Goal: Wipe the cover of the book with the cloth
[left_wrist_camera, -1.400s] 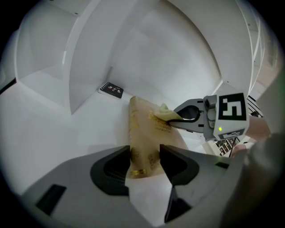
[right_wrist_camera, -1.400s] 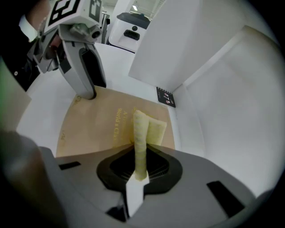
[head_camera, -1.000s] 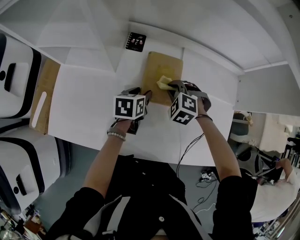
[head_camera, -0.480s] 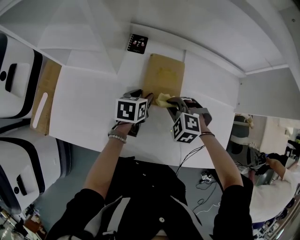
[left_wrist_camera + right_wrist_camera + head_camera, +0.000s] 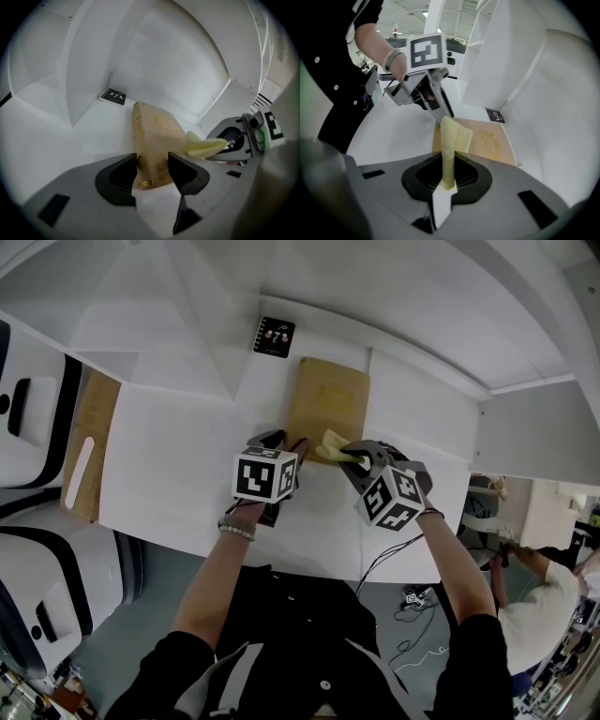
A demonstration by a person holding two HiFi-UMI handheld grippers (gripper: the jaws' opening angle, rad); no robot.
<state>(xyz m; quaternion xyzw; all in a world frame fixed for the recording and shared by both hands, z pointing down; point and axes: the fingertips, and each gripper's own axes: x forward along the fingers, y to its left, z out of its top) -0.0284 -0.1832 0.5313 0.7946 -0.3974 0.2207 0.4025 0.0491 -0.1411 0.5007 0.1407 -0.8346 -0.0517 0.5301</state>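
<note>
A tan book (image 5: 328, 399) lies flat on the white table (image 5: 178, 465), its cover up. My left gripper (image 5: 289, 444) is shut on the book's near left corner; in the left gripper view the book (image 5: 152, 140) fills the gap between the jaws of the left gripper (image 5: 152, 171). My right gripper (image 5: 345, 454) is shut on a folded yellow cloth (image 5: 332, 443), which hangs over the book's near right edge. In the right gripper view the cloth (image 5: 450, 145) stands up from the right gripper (image 5: 447, 180), with the book (image 5: 487, 140) beyond it and the left gripper (image 5: 443, 112) at its corner.
A small black card (image 5: 273, 337) lies behind the book, near the white back wall. A wooden board (image 5: 89, 446) sits at the table's left end, beside white machines (image 5: 28, 399). A white partition (image 5: 534, 427) stands at the right. A cable (image 5: 384, 549) hangs below the front edge.
My right gripper has drawn the cloth back from the middle of the cover to the book's near right edge. The left gripper has stayed at the near left corner.
</note>
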